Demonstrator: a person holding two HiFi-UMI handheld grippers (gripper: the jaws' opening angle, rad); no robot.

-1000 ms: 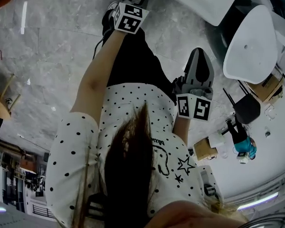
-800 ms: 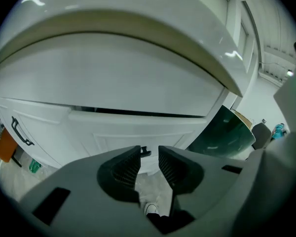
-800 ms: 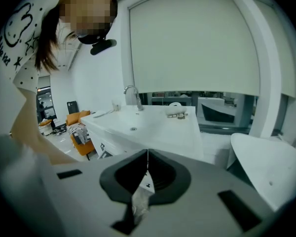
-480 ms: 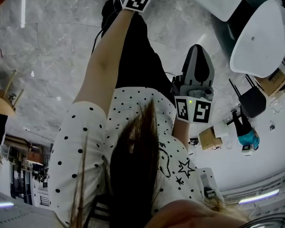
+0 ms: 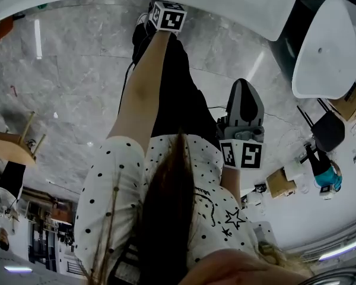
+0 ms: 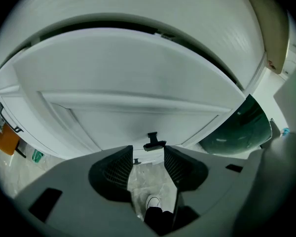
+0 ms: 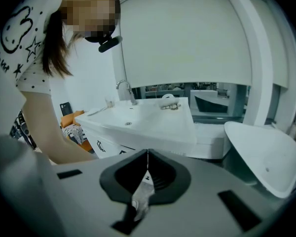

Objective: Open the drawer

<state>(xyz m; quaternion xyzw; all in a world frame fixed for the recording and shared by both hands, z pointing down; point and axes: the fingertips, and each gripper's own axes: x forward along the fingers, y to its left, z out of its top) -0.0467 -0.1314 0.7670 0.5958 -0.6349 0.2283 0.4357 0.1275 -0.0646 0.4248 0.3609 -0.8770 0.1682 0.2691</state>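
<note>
Closing in on the white drawer (image 6: pixel 138 115) with the left tool (image 6: pixel 148 154), jaws spread wide and only just opened further, nothing between the pads yet. Drawer front straight ahead on the far side, under the overhanging white top (image 6: pixel 138 9), shut by the look of it. Small black handle (image 6: pixel 154 142) just beyond the tips, a shade right of the gap's middle.

Nudge slightly right to centre the handle, then ease forward until both pads flank it. Close firmly only once well past the handle's front bar, not on its edge, to avoid slipping off. Then pull straight back toward the near side, square to the drawer front, without twisting or lifting; probably the surest way to keep the runners from binding.

Leave the right tool (image 7: pixel 148 158) out of it: jaws pressed together, empty, off to the right and apparently well clear of the drawer's path.
</note>
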